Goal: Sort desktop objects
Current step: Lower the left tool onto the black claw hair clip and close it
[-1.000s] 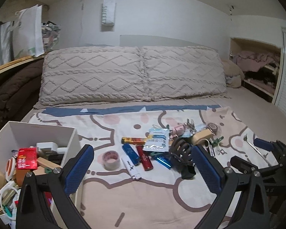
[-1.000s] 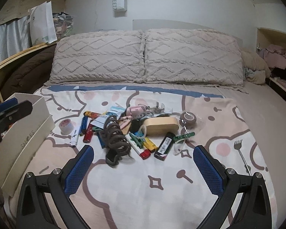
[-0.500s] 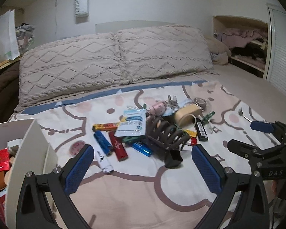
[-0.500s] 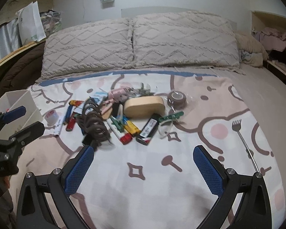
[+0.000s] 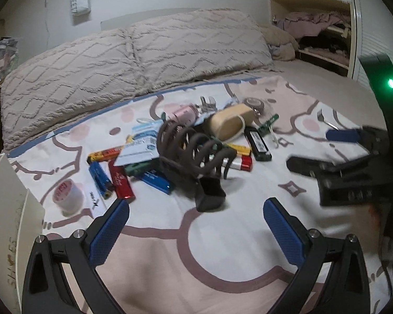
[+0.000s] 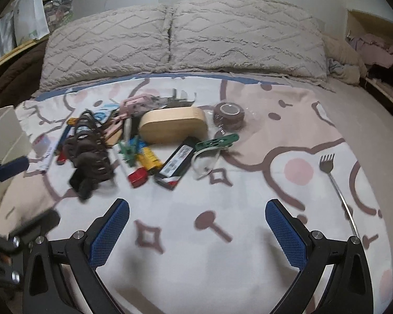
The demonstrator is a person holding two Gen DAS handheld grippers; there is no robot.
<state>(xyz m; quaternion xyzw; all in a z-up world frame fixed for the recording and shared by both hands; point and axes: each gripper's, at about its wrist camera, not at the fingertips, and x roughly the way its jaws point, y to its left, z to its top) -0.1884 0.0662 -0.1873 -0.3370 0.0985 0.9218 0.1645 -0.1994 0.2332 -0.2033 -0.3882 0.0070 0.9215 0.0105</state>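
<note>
A heap of small objects lies on the patterned blanket [image 5: 222, 248]. A big brown hair claw [image 5: 194, 146] sits at its front, also in the right wrist view [image 6: 89, 146]. Around it lie a tan case [image 5: 229, 124] [image 6: 173, 125], a black lighter [image 5: 258, 144] [image 6: 176, 161], red and blue lighters [image 5: 121, 180], a tape roll [image 5: 68, 193] and a brown tape roll [image 6: 229, 113]. My left gripper [image 5: 196, 233] is open and empty just short of the claw. My right gripper [image 6: 197, 233] is open and empty, short of the heap.
A white box [image 5: 5, 222] stands at the left edge of the bed. A metal fork-like scratcher [image 6: 338, 188] lies alone on the right. Two pillows [image 6: 183, 39] line the back. A shelf nook [image 5: 317, 31] is at the far right.
Both grippers have moved forward and down toward the heap. The left view has swung right, leaving the white box at the frame edge. Both stayed open.
</note>
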